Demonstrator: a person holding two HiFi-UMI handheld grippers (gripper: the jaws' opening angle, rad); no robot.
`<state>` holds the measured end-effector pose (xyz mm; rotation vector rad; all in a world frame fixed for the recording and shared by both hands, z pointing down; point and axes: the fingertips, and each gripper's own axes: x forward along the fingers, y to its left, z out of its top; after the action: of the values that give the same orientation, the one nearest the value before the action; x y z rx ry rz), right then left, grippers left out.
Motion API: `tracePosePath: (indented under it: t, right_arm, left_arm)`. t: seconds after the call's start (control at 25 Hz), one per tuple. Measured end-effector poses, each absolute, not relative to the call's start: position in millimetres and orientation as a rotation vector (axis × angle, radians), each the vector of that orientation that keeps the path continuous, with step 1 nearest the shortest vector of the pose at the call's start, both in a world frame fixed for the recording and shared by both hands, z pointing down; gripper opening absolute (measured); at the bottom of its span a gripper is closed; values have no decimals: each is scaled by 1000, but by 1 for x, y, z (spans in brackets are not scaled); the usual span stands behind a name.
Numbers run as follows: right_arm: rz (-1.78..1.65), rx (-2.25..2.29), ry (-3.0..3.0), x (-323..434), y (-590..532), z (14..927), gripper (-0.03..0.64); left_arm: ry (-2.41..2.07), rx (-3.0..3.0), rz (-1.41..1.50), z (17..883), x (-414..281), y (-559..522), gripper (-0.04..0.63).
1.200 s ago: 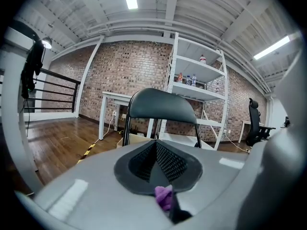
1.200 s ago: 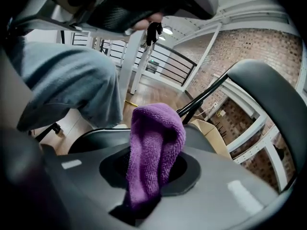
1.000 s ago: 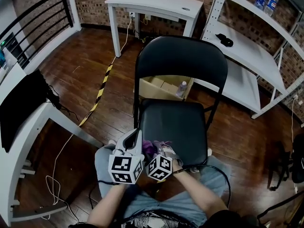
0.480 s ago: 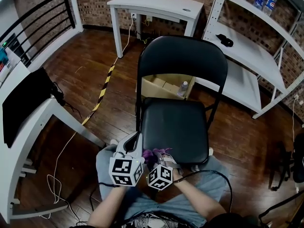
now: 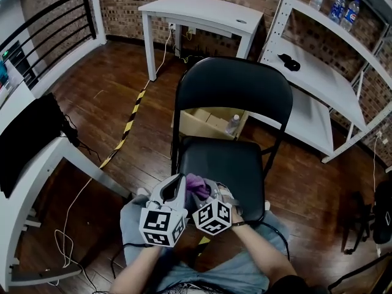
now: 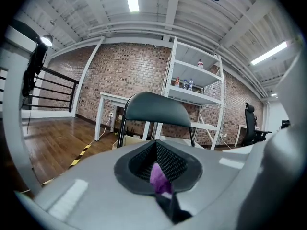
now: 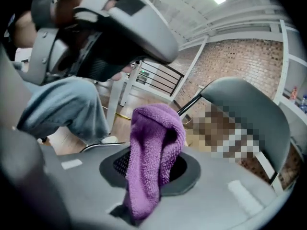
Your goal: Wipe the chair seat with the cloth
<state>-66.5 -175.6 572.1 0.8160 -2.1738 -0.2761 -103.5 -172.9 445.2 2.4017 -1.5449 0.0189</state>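
At 6 o'clock edge of chair seat (image 5: 226, 161), cloth (image 7: 154, 143) is being clamped by left gripper (image 6: 161, 183) and right gripper (image 7: 144, 186); seat open toward 12.

cloth (image 5: 197, 185): purple terry, bunched, folded over and drooping, up at the front-left corner | chair seat (image 5: 228, 163): black, padded, level

Head view: high up, steeply down on whole chair (image 5: 233, 90). Left gripper view: low, along jaws, faces chair back, shelves (image 6: 196, 80) behind. Right gripper view: low, cloth (image 7: 153, 152) very near. All three share the chair.
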Motion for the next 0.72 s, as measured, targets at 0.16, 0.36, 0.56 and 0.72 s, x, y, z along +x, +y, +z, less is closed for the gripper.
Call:
tracePosePath:
  t: [0.16,0.36,0.56,0.72]
  right_arm:
    - [-318,891,-2146,-52,-231,548,91]
    - [-343,934,-2105,-38,-289,542,91]
    - [-293,967,-2052,-25,-341,563,91]
    - [-291,946,-1975,-10,-370,590,91]
  left_arm:
    - [-1501,2431,15,443,-89,-188,6]
    - [-1471,2440,28,446,-76,-205,6]
    - [-1458,2439,67,455,-76,-214,6]
    - [-1452,2424,99,464,-73,-218,6]
